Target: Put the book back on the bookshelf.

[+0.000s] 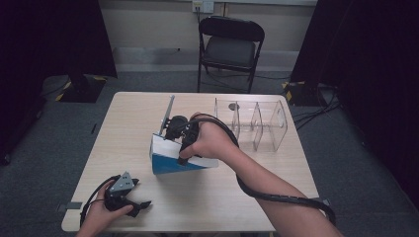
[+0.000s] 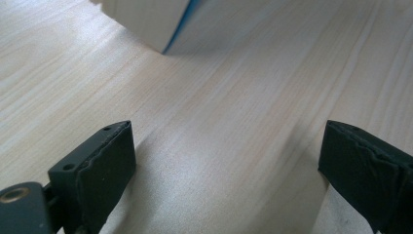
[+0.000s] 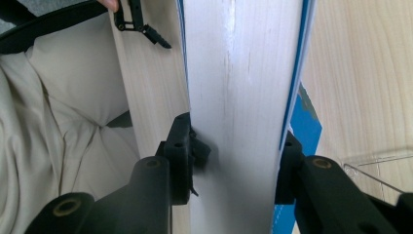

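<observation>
Wooden table (image 1: 276, 168), chair (image 1: 230, 47) behind. Right hand (image 1: 212, 140) reached forward over table middle, wrist bent down; right gripper (image 3: 234, 161) clamped on blue-and-white box (image 1: 168, 160). Left gripper (image 1: 136, 205) rested low at near-left edge, jaws wide, holding nothing. Clear organizer (image 1: 254, 123) right of box.

Recording lab or studio: black curtains (image 1: 49, 34), floor cables (image 1: 316, 116), folding chair (image 1: 230, 47), bare wooden surface (image 1: 276, 168).

High view: above, facing forward over the table (image 1: 207, 197). Gripper views: close, low; both catch the book (image 1: 170, 160).
</observation>
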A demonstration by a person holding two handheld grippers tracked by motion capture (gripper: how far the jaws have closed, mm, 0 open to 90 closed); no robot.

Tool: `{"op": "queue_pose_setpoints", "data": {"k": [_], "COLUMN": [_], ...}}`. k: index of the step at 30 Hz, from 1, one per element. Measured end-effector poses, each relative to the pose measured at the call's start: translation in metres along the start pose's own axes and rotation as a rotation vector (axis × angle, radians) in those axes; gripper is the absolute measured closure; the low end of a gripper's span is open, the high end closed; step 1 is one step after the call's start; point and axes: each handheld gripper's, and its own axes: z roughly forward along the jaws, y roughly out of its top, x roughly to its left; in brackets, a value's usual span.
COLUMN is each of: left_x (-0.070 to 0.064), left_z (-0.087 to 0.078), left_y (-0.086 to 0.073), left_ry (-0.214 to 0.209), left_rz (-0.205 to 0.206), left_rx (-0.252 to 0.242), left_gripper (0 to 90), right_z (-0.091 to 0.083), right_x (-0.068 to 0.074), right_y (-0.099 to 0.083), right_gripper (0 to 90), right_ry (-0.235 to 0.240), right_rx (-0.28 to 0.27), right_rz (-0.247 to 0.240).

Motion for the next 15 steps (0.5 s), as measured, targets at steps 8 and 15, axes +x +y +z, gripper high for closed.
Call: {"op": "queue_pose_setpoints", "data": {"k": [8,15], "left_x": [-0.0004,0.0003], "left_z": [0.0004,-0.0001], "left_y": [0.0001,0.0007], "left_ry": [0.003,0.008], "left_rz": [-0.003,0.008], "left_rx": [-0.004,0.005], "left_gripper": [5.6,5.2], "right_z": [-0.0027,-0.0052], "right_x": [0.0020,0.0000], "right_y": [-0.0050,-0.0052], "right_gripper": [61.5,61.1], "right_ry": [-0.003,-0.019], "right_rx": [-0.011,-0.032], "right_rz": [-0.005,0.006]}}
